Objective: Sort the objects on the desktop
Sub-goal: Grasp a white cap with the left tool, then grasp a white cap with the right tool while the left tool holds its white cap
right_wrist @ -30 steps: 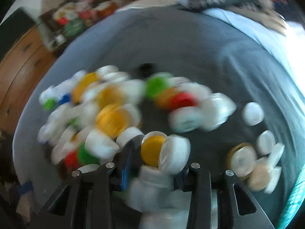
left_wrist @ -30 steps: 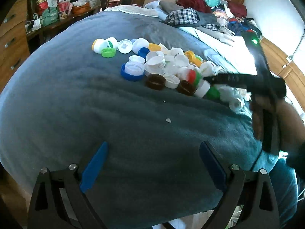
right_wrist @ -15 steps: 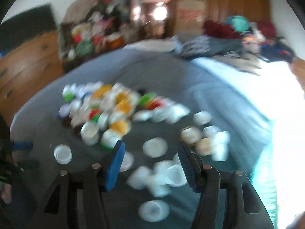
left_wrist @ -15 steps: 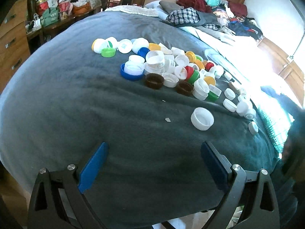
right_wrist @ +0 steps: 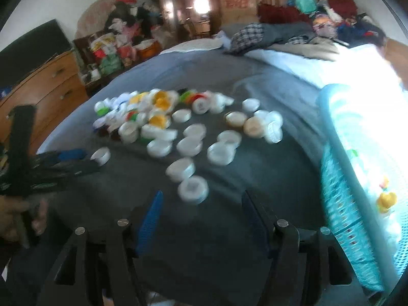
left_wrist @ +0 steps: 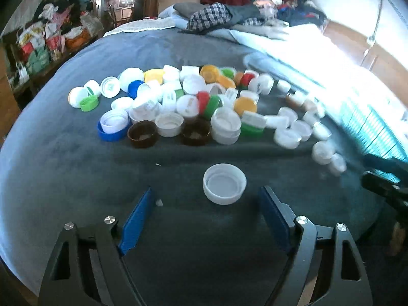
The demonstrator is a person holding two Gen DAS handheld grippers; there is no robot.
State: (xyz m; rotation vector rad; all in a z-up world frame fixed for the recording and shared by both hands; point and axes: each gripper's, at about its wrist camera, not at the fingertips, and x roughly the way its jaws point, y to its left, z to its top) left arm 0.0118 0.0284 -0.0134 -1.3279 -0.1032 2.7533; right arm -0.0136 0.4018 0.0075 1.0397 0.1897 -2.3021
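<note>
Bottle caps (left_wrist: pixel 183 102) lie heaped on the grey bed (left_wrist: pixel 63 168), a turquoise basket (right_wrist: pixel 339 178) beside them. The left gripper (left_wrist: pixel 206 199) has its jaws closing around a lone white cap (left_wrist: pixel 224 183), not yet touching. The right gripper (right_wrist: pixel 201 201) has its jaws opening, empty.

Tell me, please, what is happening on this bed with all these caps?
A person is sorting a heap of plastic bottle caps on a grey blanket, with a hand-held gripper in each hand. The left hand-held gripper is closing around a lone white cap that lies open side up, not yet pinched. The right hand-held gripper is opening and empty, near a group of white caps beside a turquoise basket.
</note>
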